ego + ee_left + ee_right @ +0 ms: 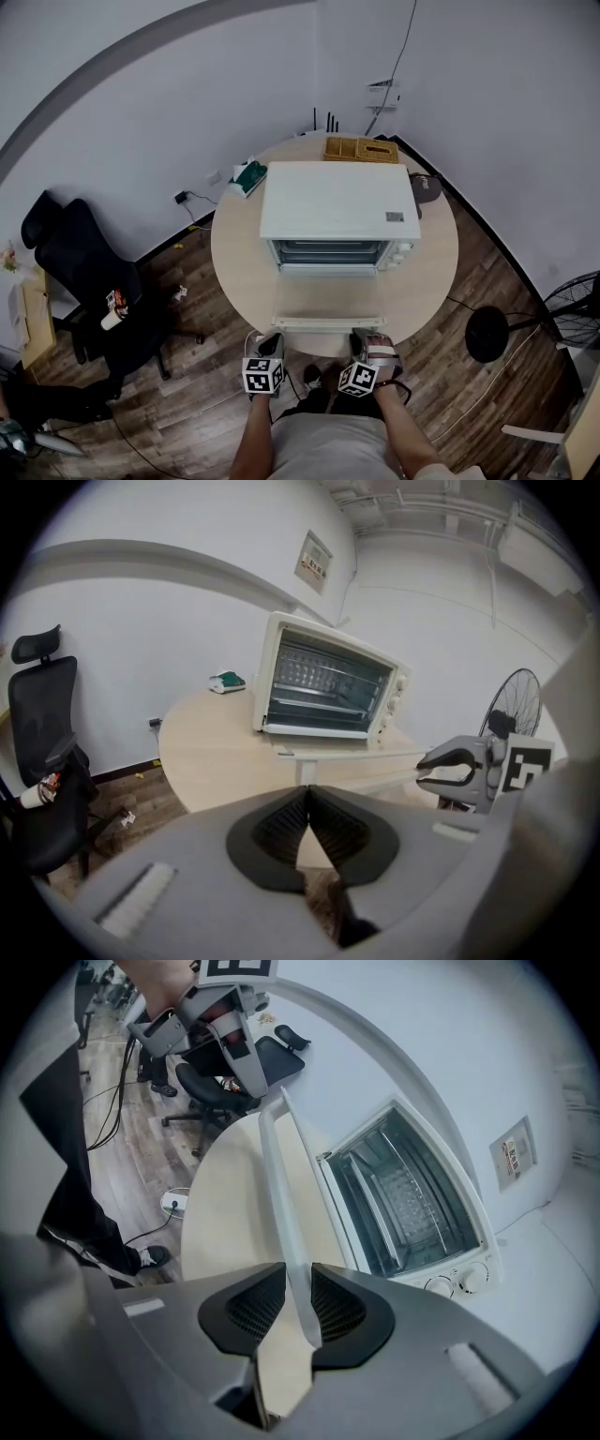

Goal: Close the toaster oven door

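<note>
right claw (298, 1283) clamps the handle (275, 1162) end, left claw (307, 799) closed, empty; a slip drops the door (328, 302).

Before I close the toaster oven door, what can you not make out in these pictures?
Wall sign, left gripper view: print too small and blurred.
Label on the toaster oven, head view: too small to read.
Knobs, right gripper view: settings too small to tell.
Grey thing behind the toaster oven, head view: partly hidden by it.
</note>
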`<state>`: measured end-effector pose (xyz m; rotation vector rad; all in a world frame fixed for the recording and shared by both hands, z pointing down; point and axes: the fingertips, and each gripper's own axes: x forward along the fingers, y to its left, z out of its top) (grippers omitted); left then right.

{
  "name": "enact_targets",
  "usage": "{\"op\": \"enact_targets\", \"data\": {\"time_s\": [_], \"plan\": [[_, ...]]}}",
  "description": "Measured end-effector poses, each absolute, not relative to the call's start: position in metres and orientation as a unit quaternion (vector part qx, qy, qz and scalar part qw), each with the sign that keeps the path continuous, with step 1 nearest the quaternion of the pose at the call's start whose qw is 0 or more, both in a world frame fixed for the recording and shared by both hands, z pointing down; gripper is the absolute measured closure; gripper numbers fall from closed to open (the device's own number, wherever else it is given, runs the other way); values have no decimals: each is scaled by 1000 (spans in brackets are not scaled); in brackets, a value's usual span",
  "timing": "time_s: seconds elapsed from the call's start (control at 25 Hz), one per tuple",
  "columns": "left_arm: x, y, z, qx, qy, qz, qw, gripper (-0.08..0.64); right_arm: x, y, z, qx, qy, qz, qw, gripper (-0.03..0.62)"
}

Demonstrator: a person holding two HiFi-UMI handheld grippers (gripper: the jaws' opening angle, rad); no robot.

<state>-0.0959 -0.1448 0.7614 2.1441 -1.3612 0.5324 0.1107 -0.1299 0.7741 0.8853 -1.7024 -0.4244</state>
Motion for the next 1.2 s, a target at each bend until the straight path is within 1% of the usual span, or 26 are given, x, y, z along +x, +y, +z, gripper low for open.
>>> {"op": "enact_targets", "data": {"time_s": [0.36, 0.76, 1.2], "plan": [[-94, -148, 773, 794, -500, 198, 285, 502, 110, -146, 747, 385, -722, -191, 542, 506], [-89, -157, 760, 808, -489, 196, 263, 502, 112, -162, 718, 375, -717, -212, 548, 508], [-79, -166, 749, 816, -483, 186, 259, 502, 112, -175, 699, 363, -716, -224, 552, 509]]}}
